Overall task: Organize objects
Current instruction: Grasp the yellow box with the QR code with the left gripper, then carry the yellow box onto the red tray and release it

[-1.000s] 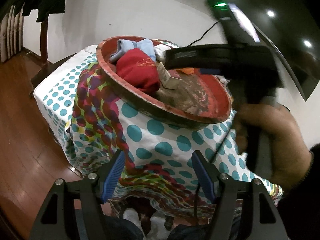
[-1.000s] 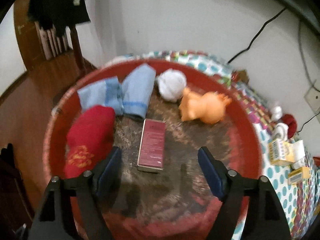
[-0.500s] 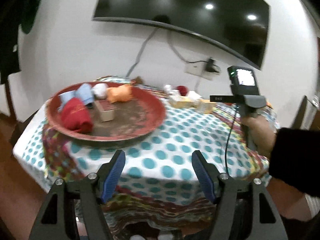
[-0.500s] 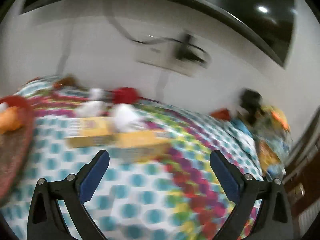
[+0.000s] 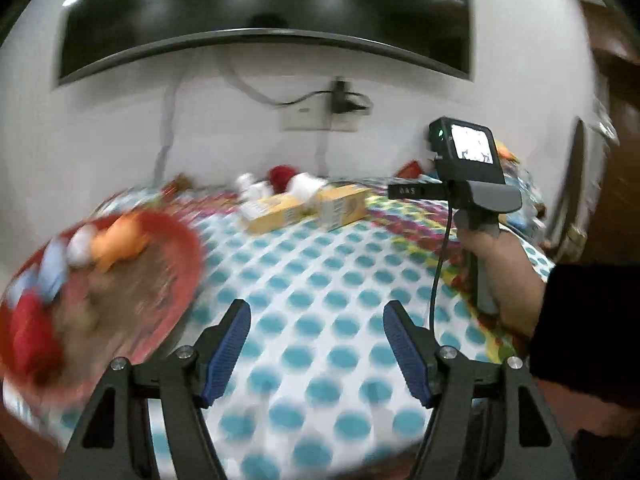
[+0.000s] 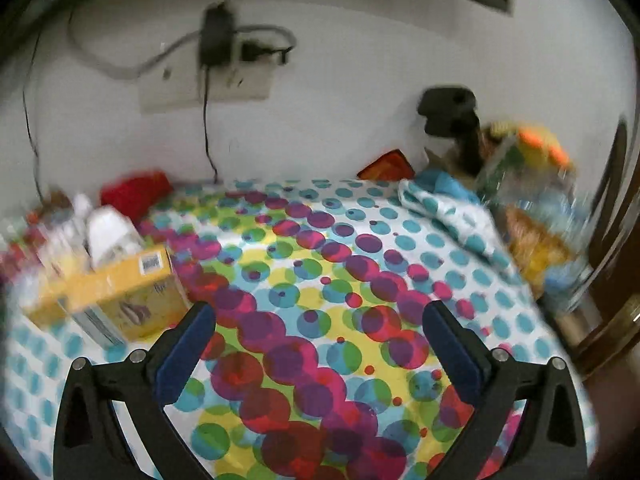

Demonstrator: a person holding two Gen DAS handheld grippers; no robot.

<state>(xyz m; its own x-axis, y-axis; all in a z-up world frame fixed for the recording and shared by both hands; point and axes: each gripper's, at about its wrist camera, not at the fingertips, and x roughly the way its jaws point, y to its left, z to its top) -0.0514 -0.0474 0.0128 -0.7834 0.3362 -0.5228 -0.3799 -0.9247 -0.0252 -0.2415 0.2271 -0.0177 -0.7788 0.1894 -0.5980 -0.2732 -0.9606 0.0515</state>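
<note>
both my jaws stand wide with nothing between them: the left gripper (image 5: 316, 344) hangs over the dotted tablecloth (image 5: 320, 280), the right gripper (image 6: 320, 348) over its multicoloured patch, and the right hand (image 5: 500, 276) grips its handle at the table's right side. i judge this the reach between placements, heading for loose things not yet gathered.

the round red tray (image 5: 176, 240) sits at the left of the table and, blurred as it is, shows an orange toy (image 5: 120, 240), a white ball (image 5: 80, 244), pale blue cloth (image 5: 52, 276) and a red cloth bundle (image 5: 28, 336) inside it.

outside it, near the wall, lie two yellow boxes (image 5: 304, 208), touching or nearly so, with a white bottle (image 6: 110, 232) and something red (image 6: 136, 192) just behind them.

next i would bring the right gripper left to the nearer yellow box (image 6: 116, 296), square the jaws across its narrow sides, and close firmly without nudging the bottle.
</note>
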